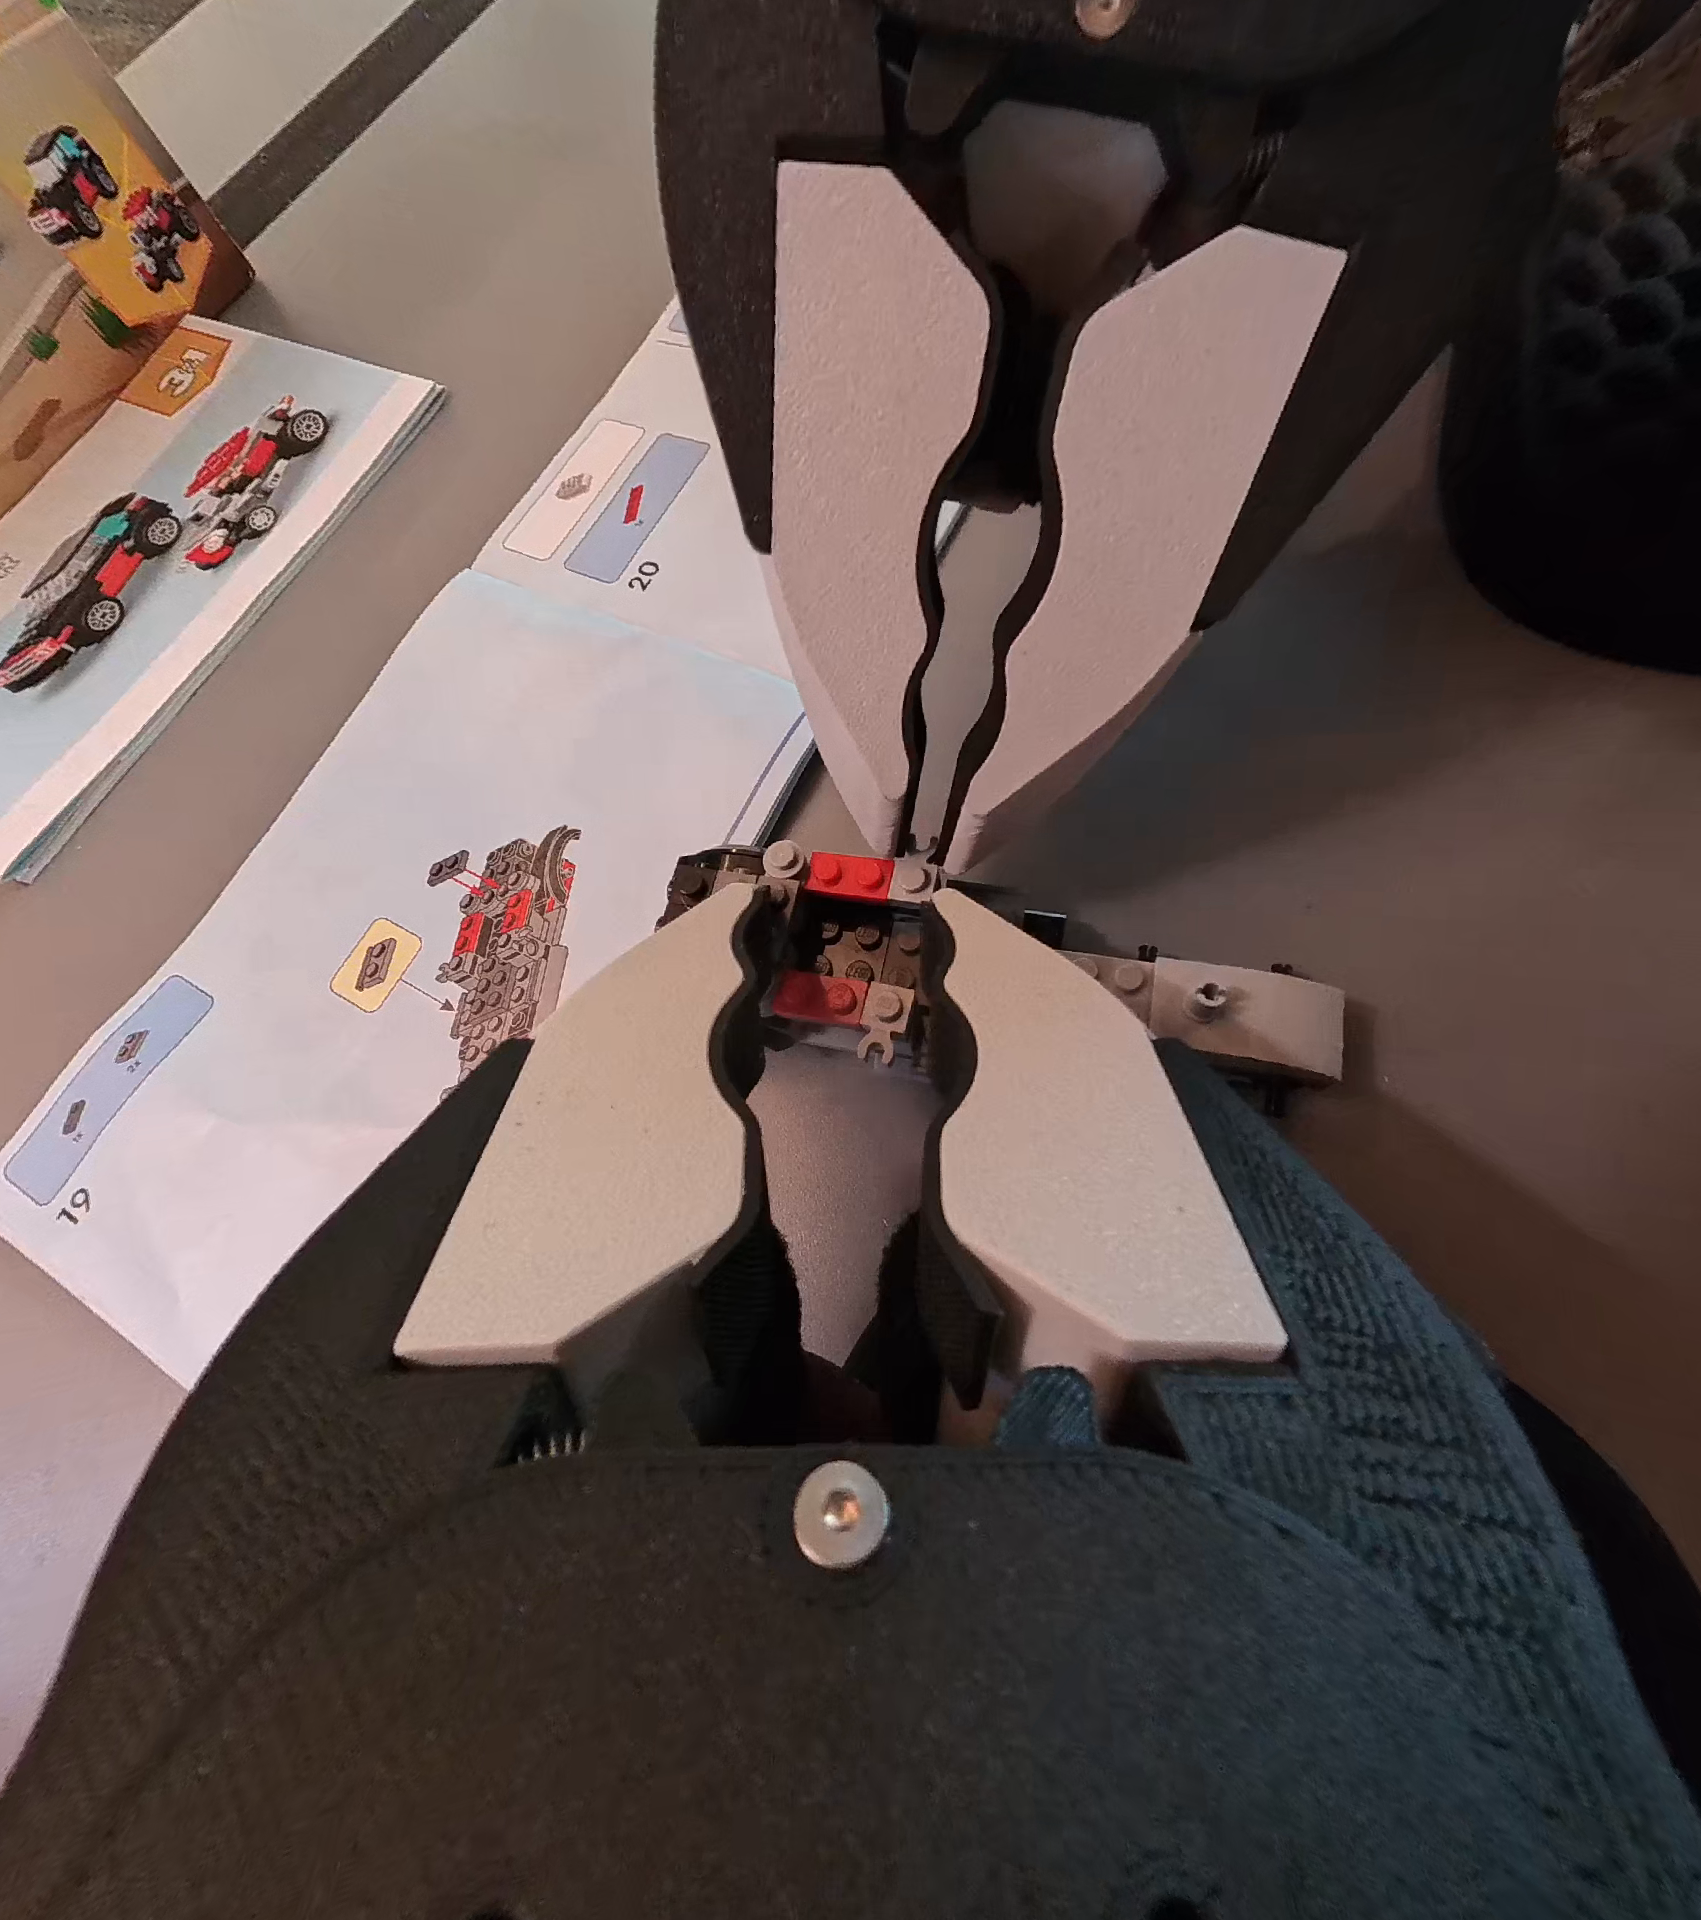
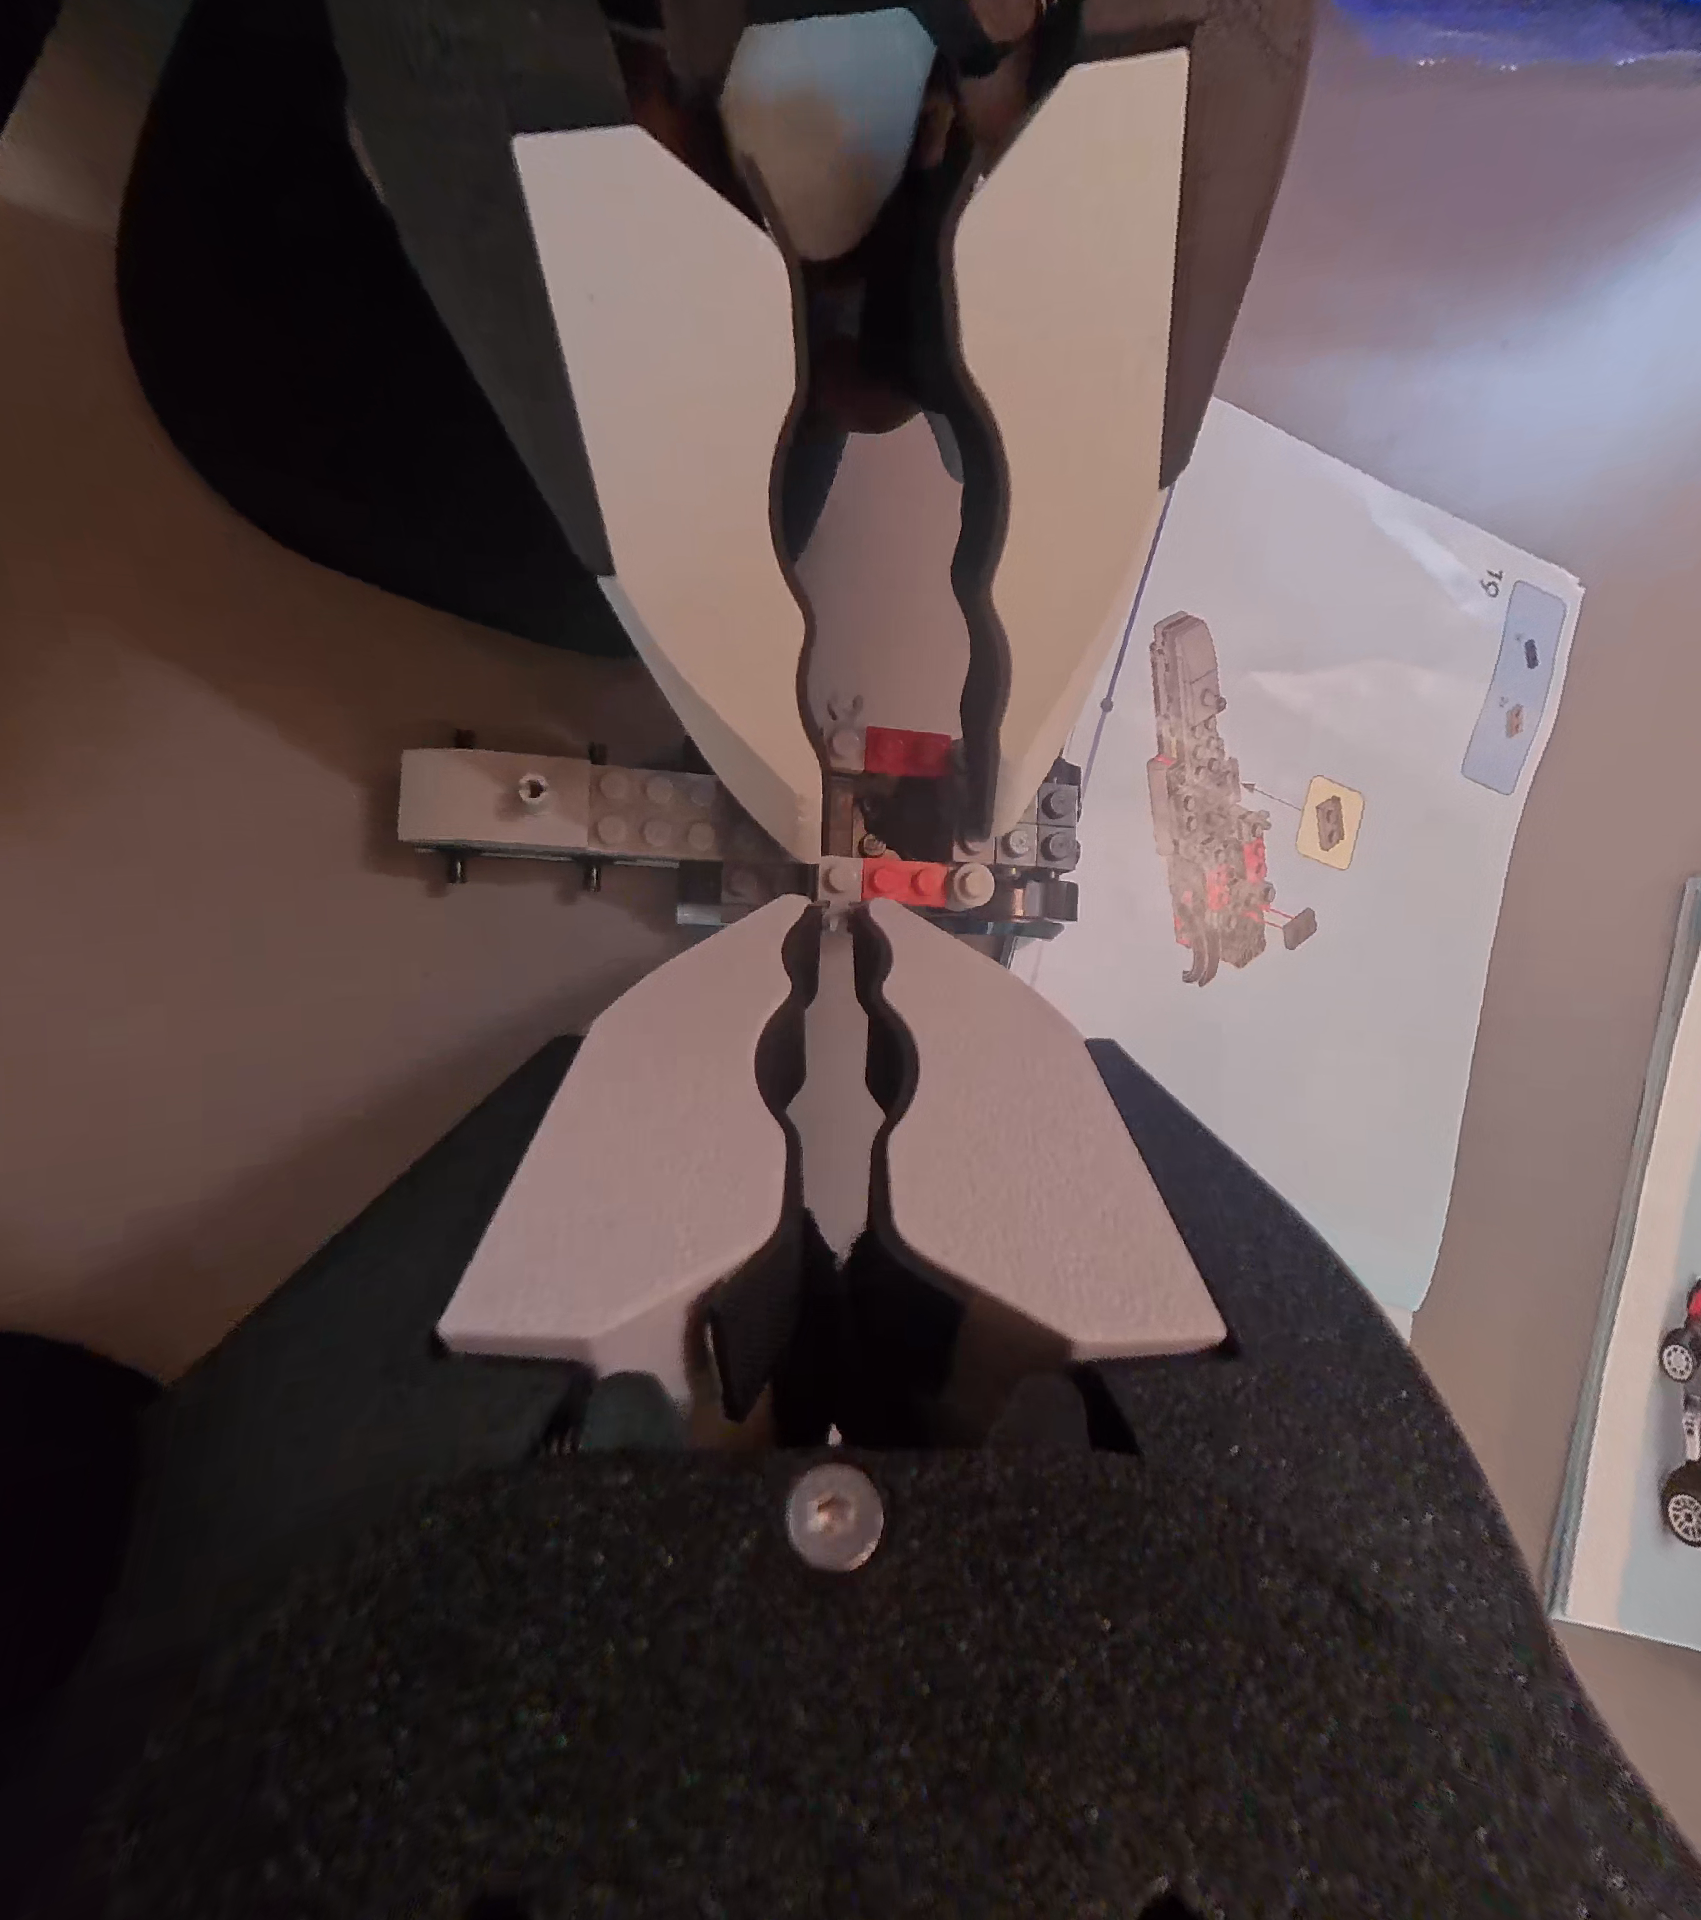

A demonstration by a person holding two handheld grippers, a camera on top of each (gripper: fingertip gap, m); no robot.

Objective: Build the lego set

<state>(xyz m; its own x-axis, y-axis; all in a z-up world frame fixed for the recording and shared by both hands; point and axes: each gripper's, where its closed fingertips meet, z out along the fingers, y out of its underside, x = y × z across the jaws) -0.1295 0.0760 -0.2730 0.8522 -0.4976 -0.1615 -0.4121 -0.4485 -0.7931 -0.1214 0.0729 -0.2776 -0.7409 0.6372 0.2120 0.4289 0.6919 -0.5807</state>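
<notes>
The studded grey, black and red lego car chassis [image 1: 856, 956] lies on the smooth grey table [image 1: 1448, 831], partly over the open instruction booklet [image 1: 472, 790]. The left claw [image 1: 846, 914] grips its sides. The right claw [image 2: 830, 914] pinches a small grey clip plate [image 2: 838, 883]. Two paper booklets show; the second booklet [image 1: 129, 613] is closed.

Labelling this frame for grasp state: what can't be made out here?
- Middle of the grey, red and black lego model: left wrist view, covered by the left gripper.
- Right gripper contact with the small grey clip piece: too small.
- Open instruction booklet: overlapped by both grippers.
</notes>
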